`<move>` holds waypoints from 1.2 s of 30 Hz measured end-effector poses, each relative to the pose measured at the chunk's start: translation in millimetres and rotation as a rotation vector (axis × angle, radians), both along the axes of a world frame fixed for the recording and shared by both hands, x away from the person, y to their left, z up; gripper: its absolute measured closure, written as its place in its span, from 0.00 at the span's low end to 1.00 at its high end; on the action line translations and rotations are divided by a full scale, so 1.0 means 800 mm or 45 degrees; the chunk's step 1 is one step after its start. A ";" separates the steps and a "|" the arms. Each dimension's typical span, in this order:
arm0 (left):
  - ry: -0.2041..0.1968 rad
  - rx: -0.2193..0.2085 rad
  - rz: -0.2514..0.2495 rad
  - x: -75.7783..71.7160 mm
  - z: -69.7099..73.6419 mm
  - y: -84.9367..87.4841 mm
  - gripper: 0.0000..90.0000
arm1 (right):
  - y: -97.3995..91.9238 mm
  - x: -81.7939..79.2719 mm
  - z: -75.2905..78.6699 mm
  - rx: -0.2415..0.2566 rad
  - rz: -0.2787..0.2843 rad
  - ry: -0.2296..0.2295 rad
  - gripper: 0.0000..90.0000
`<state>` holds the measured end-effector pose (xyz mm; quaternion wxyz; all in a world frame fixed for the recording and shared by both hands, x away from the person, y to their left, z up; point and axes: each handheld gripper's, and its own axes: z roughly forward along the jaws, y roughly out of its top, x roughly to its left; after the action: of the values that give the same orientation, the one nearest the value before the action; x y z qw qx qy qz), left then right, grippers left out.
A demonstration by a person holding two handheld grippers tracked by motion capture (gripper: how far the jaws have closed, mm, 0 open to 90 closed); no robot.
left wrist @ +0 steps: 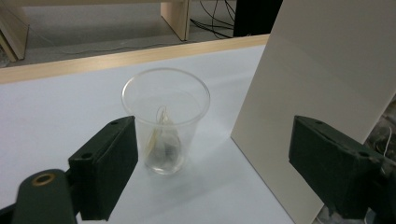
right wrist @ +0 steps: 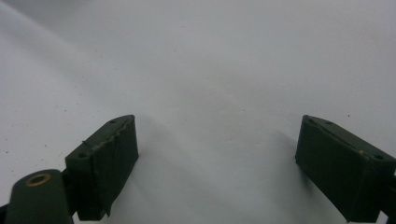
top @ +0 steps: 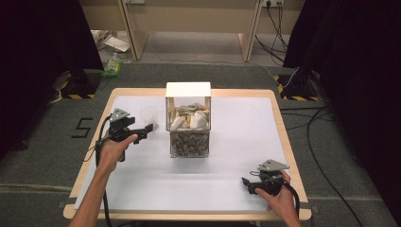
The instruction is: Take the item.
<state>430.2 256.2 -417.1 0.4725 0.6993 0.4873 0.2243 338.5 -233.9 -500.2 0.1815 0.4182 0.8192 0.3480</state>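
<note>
White table sheet (top: 142, 179): left claw (left wrist: 212, 149) gapes wide, empty, before clear cup (left wrist: 166, 121).

Grey floor (top: 42, 156), black curtains (top: 350, 52), perhaps wooden desk (top: 189, 19) behind

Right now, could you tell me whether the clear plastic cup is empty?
Not empty: the upright clear plastic cup holds a tea bag resting at its bottom.

The wide white paper sheet (top: 236, 137) is evenly lit from above while dark curtains flank it. Soft shadows are cast under the near black jaws, which are rendered blurred and grainy.
</note>
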 end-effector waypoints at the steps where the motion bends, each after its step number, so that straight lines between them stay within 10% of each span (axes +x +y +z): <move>1: -0.003 -0.002 -0.001 -0.002 -0.001 0.001 0.17 | 0.000 0.000 0.000 0.000 0.000 0.001 0.15; 36: -0.069 0.019 -0.023 -0.043 -0.021 -0.006 0.17 | 0.000 0.000 0.000 -0.004 0.004 -0.003 0.15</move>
<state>395.9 251.1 -434.3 0.4822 0.7009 0.4662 0.2426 338.8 -234.2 -500.2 0.1826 0.4162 0.8201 0.3476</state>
